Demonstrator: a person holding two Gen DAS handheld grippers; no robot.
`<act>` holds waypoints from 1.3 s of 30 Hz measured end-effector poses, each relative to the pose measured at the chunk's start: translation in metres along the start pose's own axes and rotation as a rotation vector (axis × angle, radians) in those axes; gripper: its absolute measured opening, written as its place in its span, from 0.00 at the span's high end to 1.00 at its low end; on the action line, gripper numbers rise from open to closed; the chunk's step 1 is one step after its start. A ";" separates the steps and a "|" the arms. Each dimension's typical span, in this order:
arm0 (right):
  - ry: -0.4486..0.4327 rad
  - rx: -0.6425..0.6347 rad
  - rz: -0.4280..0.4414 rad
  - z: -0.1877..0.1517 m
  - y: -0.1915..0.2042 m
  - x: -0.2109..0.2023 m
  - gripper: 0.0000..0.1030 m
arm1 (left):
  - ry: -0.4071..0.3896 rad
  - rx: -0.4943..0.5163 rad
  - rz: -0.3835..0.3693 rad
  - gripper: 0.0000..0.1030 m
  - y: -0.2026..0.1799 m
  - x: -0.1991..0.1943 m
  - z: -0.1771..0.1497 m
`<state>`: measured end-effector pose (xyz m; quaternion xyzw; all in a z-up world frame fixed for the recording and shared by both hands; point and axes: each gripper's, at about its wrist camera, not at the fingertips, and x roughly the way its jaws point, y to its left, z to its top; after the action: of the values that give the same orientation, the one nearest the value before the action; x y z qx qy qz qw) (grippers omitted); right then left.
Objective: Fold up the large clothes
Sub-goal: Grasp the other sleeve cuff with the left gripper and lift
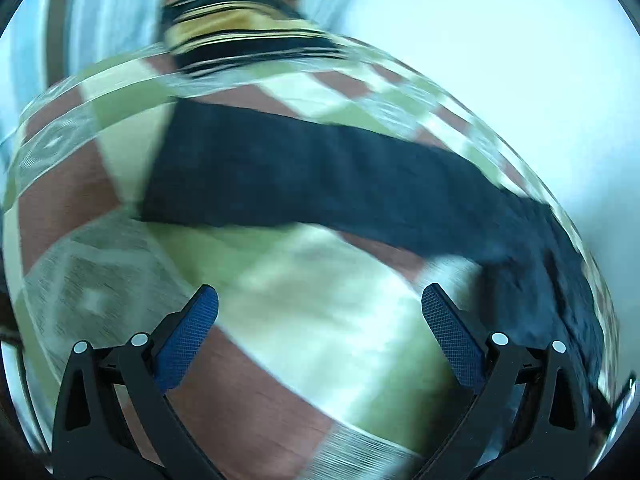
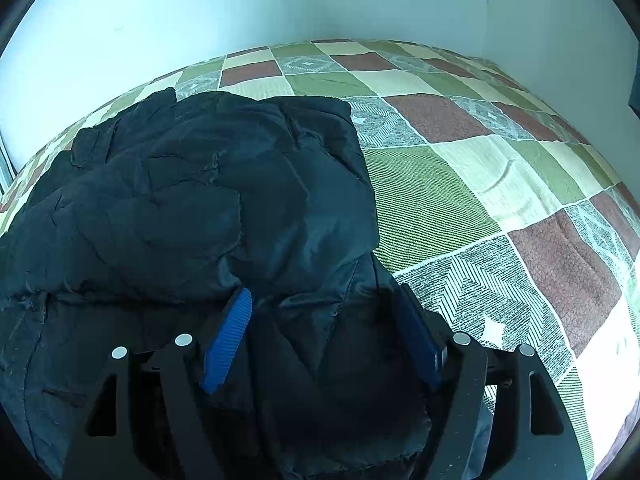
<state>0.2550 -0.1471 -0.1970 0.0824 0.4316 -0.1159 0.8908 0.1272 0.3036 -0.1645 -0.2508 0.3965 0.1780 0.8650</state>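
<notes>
A dark navy padded jacket (image 2: 200, 200) lies bunched on the patchwork quilt (image 2: 460, 184), filling the left half of the right wrist view. My right gripper (image 2: 325, 292) stands low over its near edge, open. A fold of jacket fabric lies between the blue pads (image 2: 228, 340), which do not clamp it. The left wrist view is blurred. There a long dark part of the jacket (image 1: 320, 176) stretches across the quilt (image 1: 280, 420). My left gripper (image 1: 319, 292) hangs open above bare quilt, short of the jacket, with nothing between its fingers.
A pale wall (image 2: 280, 0) runs behind the bed. A blurred yellow and black striped thing (image 1: 240, 20) sits at the far end of the quilt in the left wrist view. Bare quilt spreads to the right of the jacket.
</notes>
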 end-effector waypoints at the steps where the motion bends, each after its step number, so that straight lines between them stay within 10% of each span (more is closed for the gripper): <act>1: 0.000 0.000 0.000 0.000 0.000 0.000 0.30 | -0.001 -0.023 0.020 0.03 0.014 0.005 0.004; 12: -0.002 -0.002 -0.002 -0.001 -0.001 -0.001 0.29 | -0.063 -0.232 -0.087 0.21 0.078 0.034 0.044; 19: -0.002 -0.003 -0.002 -0.001 -0.002 -0.001 0.27 | -0.063 -0.232 -0.088 0.87 0.088 0.041 0.047; 28: -0.005 0.001 0.004 0.000 -0.007 -0.002 0.27 | -0.157 -0.107 -0.035 0.92 0.043 0.003 0.055; 39: -0.010 0.014 0.020 -0.001 -0.009 -0.003 0.27 | -0.198 0.071 -0.250 0.93 -0.086 -0.035 0.061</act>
<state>0.2506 -0.1548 -0.1958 0.0925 0.4256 -0.1106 0.8933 0.1853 0.2646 -0.0783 -0.2487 0.2812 0.0786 0.9235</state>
